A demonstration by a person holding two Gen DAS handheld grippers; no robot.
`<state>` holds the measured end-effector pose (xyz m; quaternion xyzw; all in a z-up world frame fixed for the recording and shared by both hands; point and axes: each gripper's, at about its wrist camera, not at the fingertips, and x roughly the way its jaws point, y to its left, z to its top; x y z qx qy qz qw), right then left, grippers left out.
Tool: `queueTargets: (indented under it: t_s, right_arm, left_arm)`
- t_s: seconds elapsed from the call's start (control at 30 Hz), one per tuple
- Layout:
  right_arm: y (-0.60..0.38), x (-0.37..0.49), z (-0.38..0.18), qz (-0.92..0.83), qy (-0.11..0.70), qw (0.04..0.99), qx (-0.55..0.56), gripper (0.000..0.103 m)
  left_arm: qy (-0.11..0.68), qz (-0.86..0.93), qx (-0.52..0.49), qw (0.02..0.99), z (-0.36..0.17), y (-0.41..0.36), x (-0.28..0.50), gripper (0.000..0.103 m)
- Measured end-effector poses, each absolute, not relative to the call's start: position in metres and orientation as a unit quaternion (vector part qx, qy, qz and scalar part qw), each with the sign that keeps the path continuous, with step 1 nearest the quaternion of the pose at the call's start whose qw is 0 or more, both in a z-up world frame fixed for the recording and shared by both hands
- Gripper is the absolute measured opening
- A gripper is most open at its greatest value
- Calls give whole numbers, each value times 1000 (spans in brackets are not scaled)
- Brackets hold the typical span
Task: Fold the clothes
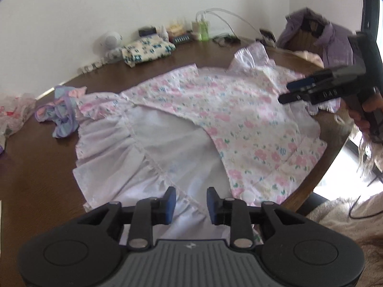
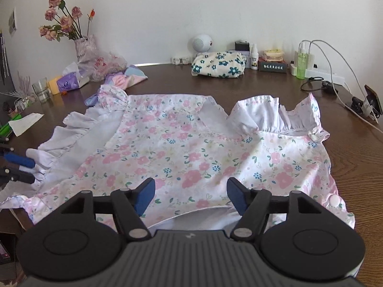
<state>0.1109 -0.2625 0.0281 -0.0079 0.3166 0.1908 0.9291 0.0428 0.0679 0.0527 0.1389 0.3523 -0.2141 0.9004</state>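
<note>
My fingers (image 2: 146, 195) carry matt blue pads on matt black plastic arms with dull metal pivots; the dress (image 2: 186, 153) under me is thin printed cotton, soft and creased, its ruffle (image 1: 115, 153) plain white; the table (image 2: 263, 88) is dark wood, grained, faintly glossy.

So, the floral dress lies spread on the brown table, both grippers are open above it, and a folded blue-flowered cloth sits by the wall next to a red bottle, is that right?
Nearly: the bottle near the folded cloth is green, not red, as the right wrist view shows. The rest holds: the floral dress lies spread on the brown table, with the left gripper and right gripper open above it.
</note>
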Motion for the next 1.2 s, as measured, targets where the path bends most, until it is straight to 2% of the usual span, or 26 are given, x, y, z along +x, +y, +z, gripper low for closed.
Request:
queueTargets:
  t_s: [0.07, 0.13, 0.2, 0.23, 0.27, 0.37, 0.63, 0.77, 0.83, 0.9, 0.93, 1.0, 1.07, 1.1, 1.13, 1.17, 1.2]
  right_arm:
    - [-266, 97, 34, 194, 297, 935, -10, 78]
    - [-272, 83, 38, 191, 279, 941, -2, 86]
    - [-278, 68, 40, 197, 254, 947, 15, 98]
    - [-279, 60, 40, 203, 242, 949, 18, 103]
    - [-278, 54, 40, 210, 238, 948, 9, 103]
    - [-272, 37, 39, 217, 236, 947, -28, 103]
    - [-249, 19, 28, 245, 256, 921, -161, 103]
    - [-237, 13, 26, 276, 255, 904, -202, 102]
    - [-230, 10, 25, 294, 251, 895, -222, 98]
    - [-224, 7, 24, 311, 247, 886, -240, 97]
    - [-220, 7, 24, 314, 246, 883, -247, 95]
    - [-215, 9, 25, 323, 246, 880, -246, 87]
    - [-209, 14, 25, 341, 250, 877, -229, 65]
    - [-207, 16, 25, 350, 252, 875, -220, 59]
    - [-205, 17, 25, 355, 254, 874, -215, 45]
    - [-202, 20, 22, 355, 259, 872, -216, 39]
    - [-199, 22, 20, 356, 263, 870, -217, 38]
  left_arm:
    - [308, -198, 116, 923, 62, 70, 30, 54]
    - [272, -188, 100, 939, 67, 67, 17, 60]
    - [236, -180, 81, 952, 72, 62, 3, 79]
    - [226, -180, 71, 955, 72, 59, -3, 83]
    - [218, -180, 62, 957, 71, 56, -9, 88]
    - [228, -187, 54, 954, 62, 46, -23, 92]
    - [261, -138, 118, 948, 41, 43, -47, 90]
    - [279, -121, 151, 941, 30, 49, -57, 78]
    - [287, -110, 160, 938, 27, 55, -58, 66]
    - [288, -106, 151, 940, 27, 62, -55, 47]
    - [288, -107, 139, 942, 29, 67, -53, 42]
    - [285, -120, 107, 945, 35, 78, -47, 23]
    - [291, -135, 79, 944, 40, 86, -40, 12]
    - [296, -138, 70, 943, 40, 90, -36, 10]
    - [302, -137, 71, 941, 39, 91, -32, 8]
    - [307, -132, 75, 940, 38, 93, -29, 7]
    - [315, -129, 73, 938, 35, 96, -25, 7]
